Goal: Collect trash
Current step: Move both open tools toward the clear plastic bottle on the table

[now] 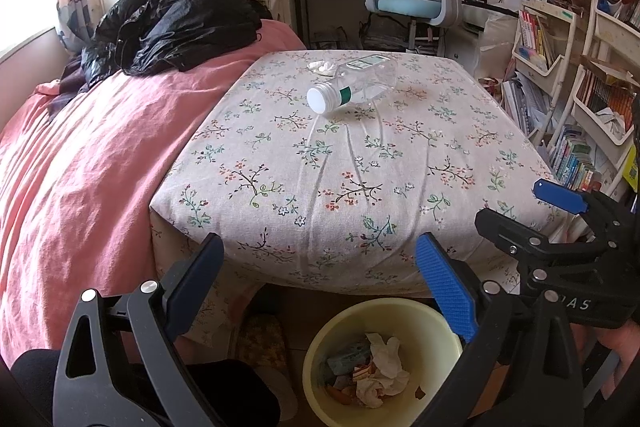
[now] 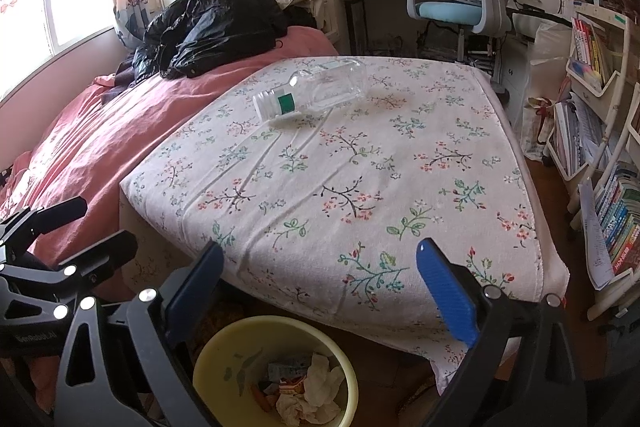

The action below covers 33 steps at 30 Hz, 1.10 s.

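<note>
Fingers [image 1: 448,287] spread, both grippers; one bottle [image 1: 352,83]; perhaps one tissue [image 1: 322,67].

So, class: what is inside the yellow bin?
The bin holds crumpled tissue, a teal packet and orange wrappers. Whatever lies beneath that top layer is covered.

Black clamp-style tool [image 1: 320,291], blue ribbed pads [image 1: 446,287], silver rivets

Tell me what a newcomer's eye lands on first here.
A clear plastic bottle lying on its side on the floral bedsheet, with a crumpled tissue just behind it. Below the bed's near edge stands a yellow bin with trash inside. A black jacket is heaped on the pink blanket.
</note>
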{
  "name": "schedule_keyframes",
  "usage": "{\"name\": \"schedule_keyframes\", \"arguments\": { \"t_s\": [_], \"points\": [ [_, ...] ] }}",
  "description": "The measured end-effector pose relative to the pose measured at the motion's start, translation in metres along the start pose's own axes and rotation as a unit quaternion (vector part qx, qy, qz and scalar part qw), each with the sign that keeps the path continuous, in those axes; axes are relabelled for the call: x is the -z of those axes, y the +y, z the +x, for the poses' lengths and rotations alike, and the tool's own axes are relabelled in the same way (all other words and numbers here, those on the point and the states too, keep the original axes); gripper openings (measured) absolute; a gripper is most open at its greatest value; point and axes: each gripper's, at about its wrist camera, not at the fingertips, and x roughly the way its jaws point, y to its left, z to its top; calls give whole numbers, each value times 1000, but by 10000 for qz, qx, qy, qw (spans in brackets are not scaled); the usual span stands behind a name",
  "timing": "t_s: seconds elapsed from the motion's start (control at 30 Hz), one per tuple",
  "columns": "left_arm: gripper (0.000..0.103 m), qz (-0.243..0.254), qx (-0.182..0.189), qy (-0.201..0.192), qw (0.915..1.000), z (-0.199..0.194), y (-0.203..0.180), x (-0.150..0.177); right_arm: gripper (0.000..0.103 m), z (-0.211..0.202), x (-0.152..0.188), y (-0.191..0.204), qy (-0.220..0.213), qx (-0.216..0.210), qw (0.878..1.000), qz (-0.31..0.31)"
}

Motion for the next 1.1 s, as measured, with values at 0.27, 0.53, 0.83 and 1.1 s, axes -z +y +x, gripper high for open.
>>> {"name": "schedule_keyframes", "arguments": {
  "t_s": [0.27,0.53,0.83,1.1],
  "points": [
    [95,-301,12,-114,9995,-2,17,-29,94,-4,-32,-3,-46,99,9997,-195],
    [96,137,84,-191,9997,30,12,-81,95,18,-94,-16,-117,289,9963,-806],
    [96,964,576,-44,9937,127,-13,-151,95,46,-107,-61,-3,178,9989,427],
    [96,1487,889,69,9849,205,-39,-189,95,57,-120,-84,63,157,9974,696]
  ]
}}
